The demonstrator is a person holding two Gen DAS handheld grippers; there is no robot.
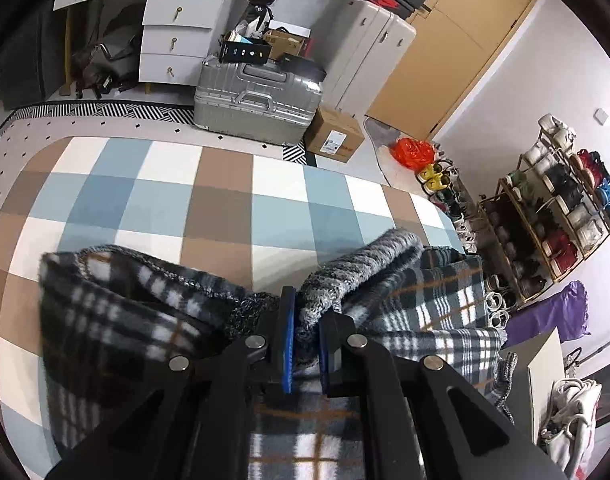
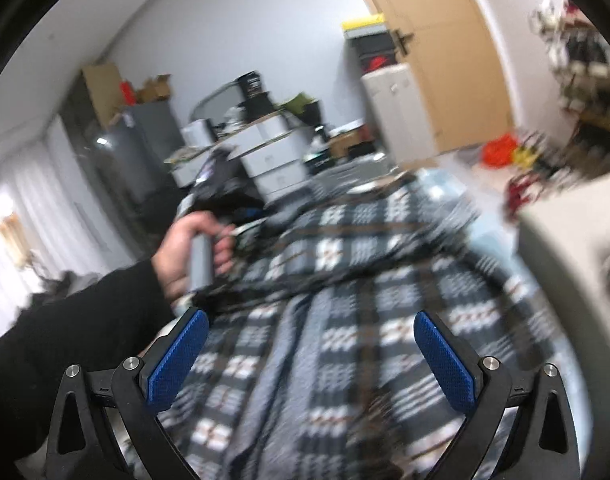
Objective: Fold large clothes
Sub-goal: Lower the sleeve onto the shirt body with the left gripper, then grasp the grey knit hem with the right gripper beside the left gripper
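A large dark plaid garment (image 1: pixel 425 320) with a grey knit collar (image 1: pixel 357 276) lies bunched on the checked bed cover (image 1: pixel 185 200). My left gripper (image 1: pixel 305 320) is shut on the knit collar, with cloth pinched between its blue pads. In the blurred right wrist view the same plaid garment (image 2: pixel 365 300) spreads across the bed. My right gripper (image 2: pixel 311 340) is open and empty just above the cloth. The hand holding the left gripper's handle (image 2: pixel 197 252) shows at the garment's far left edge.
Beyond the bed stand a silver suitcase (image 1: pixel 257 100), a cardboard box (image 1: pixel 335 138), white drawers (image 1: pixel 177 36) and a white cabinet (image 1: pixel 369 52). A shoe rack (image 1: pixel 553 208) lines the right wall. A pale box edge (image 2: pixel 577 232) sits close on the right.
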